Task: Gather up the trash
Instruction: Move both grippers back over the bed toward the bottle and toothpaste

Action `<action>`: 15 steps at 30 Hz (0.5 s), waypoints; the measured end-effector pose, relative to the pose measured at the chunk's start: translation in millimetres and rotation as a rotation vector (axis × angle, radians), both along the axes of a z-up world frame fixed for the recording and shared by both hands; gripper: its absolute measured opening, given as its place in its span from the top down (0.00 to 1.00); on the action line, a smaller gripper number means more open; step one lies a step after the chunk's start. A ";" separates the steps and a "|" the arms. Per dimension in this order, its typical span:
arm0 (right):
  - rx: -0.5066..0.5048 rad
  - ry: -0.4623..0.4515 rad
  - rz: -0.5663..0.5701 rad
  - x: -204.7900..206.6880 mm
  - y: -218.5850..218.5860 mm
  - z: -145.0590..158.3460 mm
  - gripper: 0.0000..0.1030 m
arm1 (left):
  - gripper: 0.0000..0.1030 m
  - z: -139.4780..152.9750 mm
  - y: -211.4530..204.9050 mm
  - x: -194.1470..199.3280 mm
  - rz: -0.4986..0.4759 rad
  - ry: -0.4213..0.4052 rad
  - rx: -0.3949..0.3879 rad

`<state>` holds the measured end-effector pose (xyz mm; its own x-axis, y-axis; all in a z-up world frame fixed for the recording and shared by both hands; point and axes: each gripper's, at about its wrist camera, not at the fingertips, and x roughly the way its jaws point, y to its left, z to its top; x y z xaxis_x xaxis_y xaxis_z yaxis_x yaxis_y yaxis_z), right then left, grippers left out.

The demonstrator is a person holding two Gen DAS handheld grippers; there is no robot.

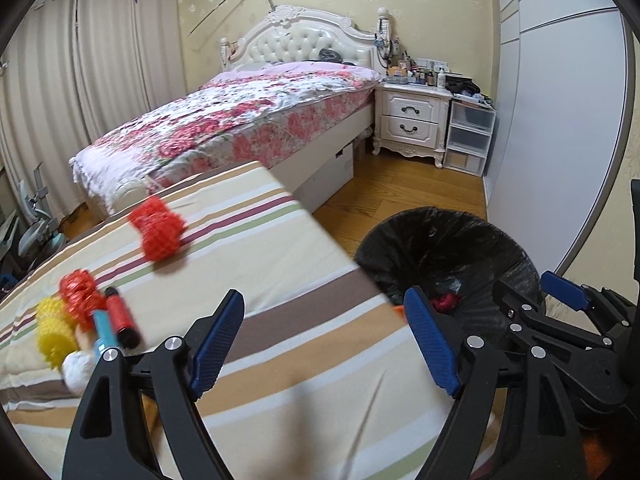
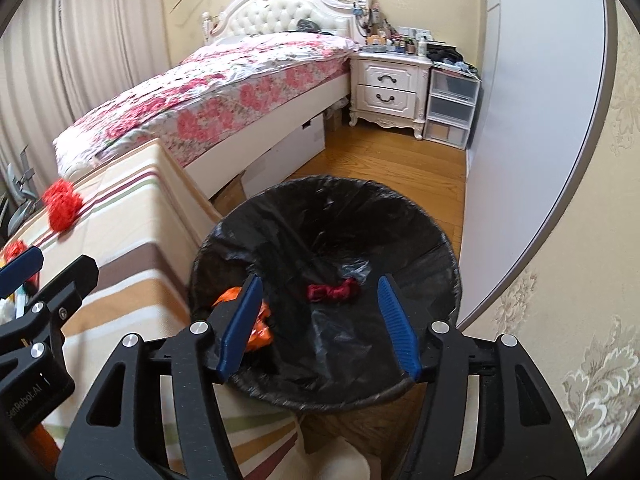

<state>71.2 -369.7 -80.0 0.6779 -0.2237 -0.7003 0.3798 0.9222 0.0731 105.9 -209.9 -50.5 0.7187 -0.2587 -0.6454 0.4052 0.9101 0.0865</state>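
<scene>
A bin with a black liner stands on the floor beside a striped bench. Inside lie a dark red piece and an orange wrapper. My right gripper is open and empty right above the bin. My left gripper is open and empty over the bench's near right part. On the bench lie a red net piece, a second red net piece, a red and black tube, yellow spiky pieces, a blue item and a white piece.
A bed with a floral cover stands behind the bench. A white nightstand and plastic drawers stand at the far wall. A grey wardrobe lines the right side. Wooden floor lies between.
</scene>
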 end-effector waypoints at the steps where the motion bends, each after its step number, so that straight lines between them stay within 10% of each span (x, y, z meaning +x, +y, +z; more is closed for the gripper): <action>1: -0.001 0.001 0.009 -2.3 6.3 1.0 0.43 | 0.23 0.5 6.5 -2.3 0.010 0.000 0.003; 15: -0.004 -0.014 0.226 -12.3 111.2 22.0 0.42 | 0.23 5.1 132.5 -34.7 0.220 -0.005 0.021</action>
<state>58.8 -258.5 -58.0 0.7207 -0.0674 -0.6900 0.1620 0.9841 0.0731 71.2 -77.4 -45.4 0.7596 -0.0816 -0.6453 0.1965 0.9745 0.1081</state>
